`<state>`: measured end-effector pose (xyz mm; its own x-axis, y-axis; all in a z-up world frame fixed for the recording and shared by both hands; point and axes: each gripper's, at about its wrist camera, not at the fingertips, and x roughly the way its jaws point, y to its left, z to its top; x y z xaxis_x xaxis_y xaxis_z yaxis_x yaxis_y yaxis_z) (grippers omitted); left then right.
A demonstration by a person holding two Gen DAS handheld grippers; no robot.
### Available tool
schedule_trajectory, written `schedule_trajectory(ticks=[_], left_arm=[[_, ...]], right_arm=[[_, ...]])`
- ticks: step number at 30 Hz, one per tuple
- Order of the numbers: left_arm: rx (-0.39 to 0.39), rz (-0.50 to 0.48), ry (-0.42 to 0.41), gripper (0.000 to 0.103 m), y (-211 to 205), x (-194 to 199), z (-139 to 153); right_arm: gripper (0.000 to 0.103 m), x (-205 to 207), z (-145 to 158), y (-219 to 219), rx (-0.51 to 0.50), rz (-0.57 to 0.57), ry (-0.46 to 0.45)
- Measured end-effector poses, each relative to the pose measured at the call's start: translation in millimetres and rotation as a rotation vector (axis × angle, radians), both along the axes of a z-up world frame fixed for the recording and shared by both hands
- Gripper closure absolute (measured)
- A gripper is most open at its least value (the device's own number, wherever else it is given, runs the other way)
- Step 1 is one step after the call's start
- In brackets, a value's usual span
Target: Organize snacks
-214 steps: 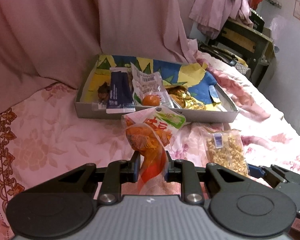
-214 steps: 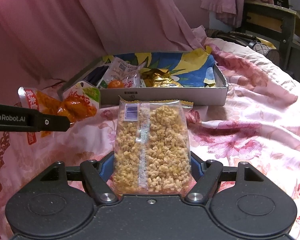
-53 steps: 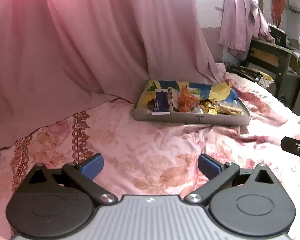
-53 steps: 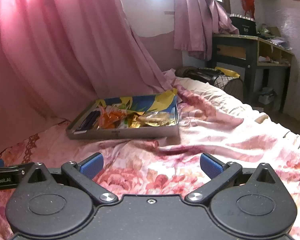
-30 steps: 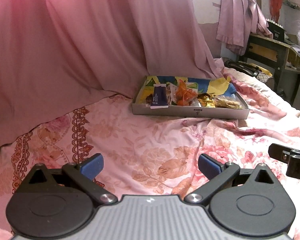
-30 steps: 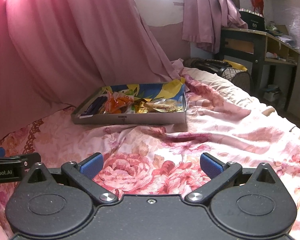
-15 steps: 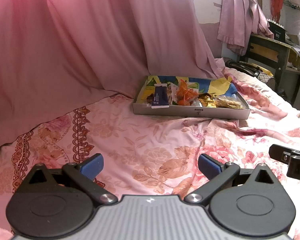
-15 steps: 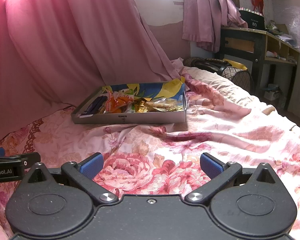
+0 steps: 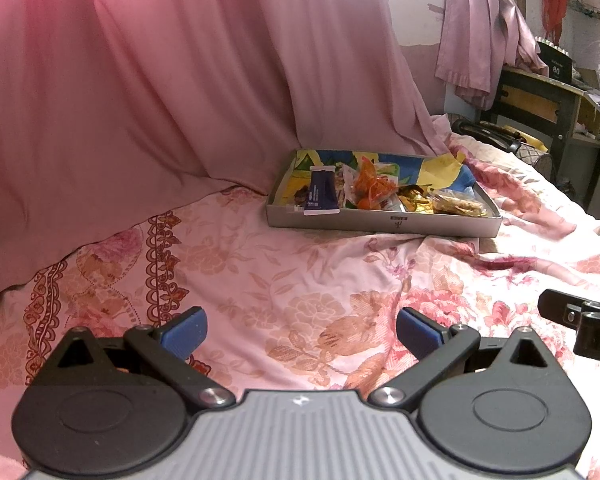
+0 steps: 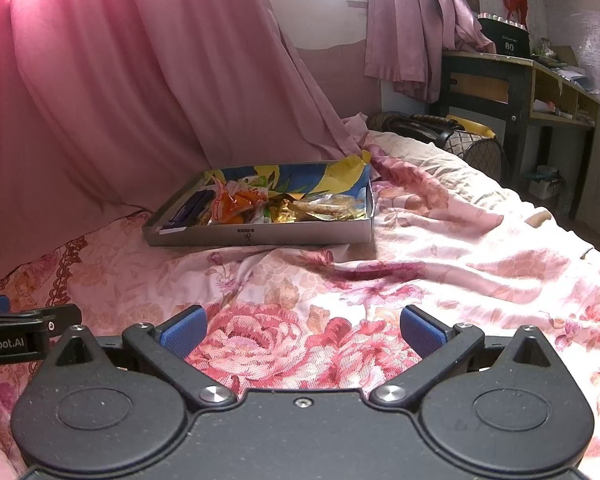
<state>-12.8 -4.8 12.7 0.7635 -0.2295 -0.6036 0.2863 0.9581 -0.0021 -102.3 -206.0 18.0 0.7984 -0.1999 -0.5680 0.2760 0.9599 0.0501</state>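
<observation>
Nearest to the cameras, the left hand-held gripper (image 9: 300,330) had its blue-padded jaws spread wide with nothing between them, and the right hand-held gripper (image 10: 302,330) stood the same way, wide apart and empty. Both hovered over the floral bedsheet (image 9: 284,276), side by side. In the right wrist view, the side of the left one carried white letters of which only "nRobot.AI" could be read.

Further away on the bed lay the shallow cardboard box (image 10: 260,236), its inside lined with blue and yellow paper. A small dark mark was printed in the middle of its front wall, too small to read. All the snacks were inside this box: a dark blue packet (image 9: 320,194) at the left, leaning on the front wall, then an orange snack bag (image 9: 370,186) beside it, then gold wrappers (image 9: 414,200), and a clear bag of pale puffed pieces (image 9: 458,204) at the right end.

Behind the box hung a pink curtain (image 9: 180,92). Far at the right stood a dark wooden desk (image 10: 512,80), and on it a black item showed the number "80" (image 10: 509,46).
</observation>
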Motion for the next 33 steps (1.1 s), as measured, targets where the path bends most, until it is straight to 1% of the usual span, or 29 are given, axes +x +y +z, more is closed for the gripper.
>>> schedule_trajectory(ticks=[33], left_arm=[[0.0,0.0,0.004,0.0,0.9,1.1,0.8]], right_arm=[[0.001,0.1,-3.5,2.7,0.006,0.001,0.006]])
